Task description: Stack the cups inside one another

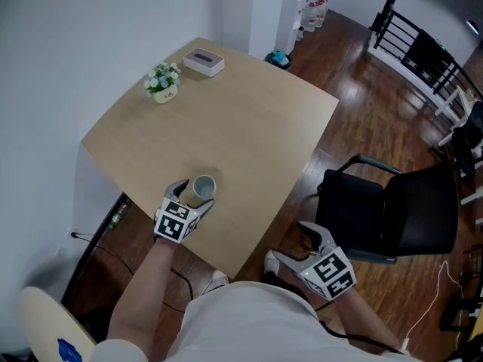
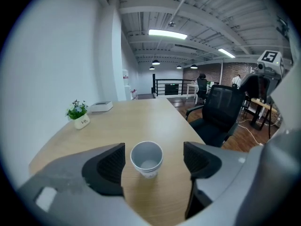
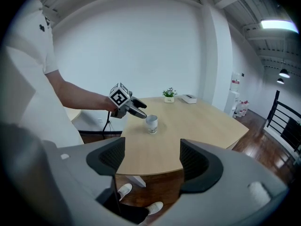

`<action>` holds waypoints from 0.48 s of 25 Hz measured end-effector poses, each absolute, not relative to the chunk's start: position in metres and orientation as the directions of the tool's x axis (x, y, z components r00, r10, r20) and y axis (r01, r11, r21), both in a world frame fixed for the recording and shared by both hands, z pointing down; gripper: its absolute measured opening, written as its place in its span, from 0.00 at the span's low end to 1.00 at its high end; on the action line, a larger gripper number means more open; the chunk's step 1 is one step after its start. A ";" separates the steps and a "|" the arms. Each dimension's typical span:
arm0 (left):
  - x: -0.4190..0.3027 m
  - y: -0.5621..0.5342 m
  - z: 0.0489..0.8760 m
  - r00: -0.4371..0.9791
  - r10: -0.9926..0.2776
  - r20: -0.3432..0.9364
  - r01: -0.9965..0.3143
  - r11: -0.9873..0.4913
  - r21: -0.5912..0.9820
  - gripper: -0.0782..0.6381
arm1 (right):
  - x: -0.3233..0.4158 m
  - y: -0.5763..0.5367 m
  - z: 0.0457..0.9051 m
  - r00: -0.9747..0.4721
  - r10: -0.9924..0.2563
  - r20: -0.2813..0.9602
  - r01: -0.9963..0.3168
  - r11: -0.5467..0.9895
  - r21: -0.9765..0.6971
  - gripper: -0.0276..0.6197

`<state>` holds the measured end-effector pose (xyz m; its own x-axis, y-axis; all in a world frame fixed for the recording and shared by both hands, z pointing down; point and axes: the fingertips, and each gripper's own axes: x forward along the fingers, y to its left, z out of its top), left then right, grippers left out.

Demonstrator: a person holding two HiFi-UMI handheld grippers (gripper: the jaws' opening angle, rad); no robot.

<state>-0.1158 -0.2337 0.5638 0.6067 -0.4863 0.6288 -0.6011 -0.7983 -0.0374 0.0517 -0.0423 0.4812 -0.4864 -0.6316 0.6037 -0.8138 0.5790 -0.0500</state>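
Observation:
A white cup stands upright on the light wooden table near its front edge, its mouth facing up and its inside bare. My left gripper is open around it, one jaw on each side, and in the left gripper view the cup stands apart from both pads. My right gripper hangs open and empty off the table, over the dark floor near the front right corner. From the right gripper view the cup is far ahead, with the left gripper beside it.
A small potted plant and a white box sit at the table's far left corner. A black office chair stands close to the table's right edge. A round pale seat is at the lower left.

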 end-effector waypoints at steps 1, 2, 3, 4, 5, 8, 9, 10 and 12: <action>-0.118 -0.225 0.558 0.625 -0.484 0.613 -0.589 -0.807 -0.037 0.68 | 0.045 -0.036 0.482 -0.480 -0.633 0.607 -0.818 0.573 -0.050 0.60; -0.121 -0.215 0.554 0.644 -0.477 0.598 -0.575 -0.818 -0.034 0.68 | 0.038 -0.028 0.484 -0.473 -0.633 0.613 -0.822 0.567 -0.050 0.60; -0.124 -0.203 0.552 0.663 -0.466 0.585 -0.560 -0.828 -0.025 0.68 | 0.031 -0.020 0.487 -0.467 -0.631 0.619 -0.827 0.560 -0.052 0.61; -0.127 -0.189 0.552 0.680 -0.453 0.577 -0.547 -0.837 -0.012 0.68 | 0.025 -0.012 0.489 -0.461 -0.629 0.626 -0.831 0.553 -0.056 0.61; -0.132 -0.176 0.553 0.691 -0.441 0.573 -0.540 -0.842 0.004 0.68 | 0.019 -0.004 0.493 -0.456 -0.626 0.633 -0.836 0.546 -0.062 0.60; -0.148 -0.133 0.564 0.707 -0.413 0.573 -0.539 -0.841 0.058 0.68 | 0.002 0.018 0.502 -0.454 -0.611 0.649 -0.839 0.537 -0.082 0.61; -0.154 -0.118 0.568 0.708 -0.409 0.575 -0.543 -0.836 0.074 0.68 | -0.004 0.024 0.503 -0.460 -0.603 0.652 -0.835 0.544 -0.086 0.61; -0.161 -0.102 0.572 0.707 -0.409 0.577 -0.551 -0.830 0.088 0.68 | -0.009 0.031 0.503 -0.468 -0.595 0.653 -0.827 0.555 -0.086 0.61; -0.176 -0.070 0.577 0.698 -0.420 0.580 -0.576 -0.810 0.106 0.68 | -0.015 0.043 0.502 -0.483 -0.583 0.653 -0.808 0.584 -0.076 0.60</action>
<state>-0.1758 -0.0702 0.5768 0.6975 -0.4201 0.5805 -0.5762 -0.8105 0.1057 -0.0152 0.0426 0.5022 -0.4827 -0.5831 0.6535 -0.8084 0.5836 -0.0764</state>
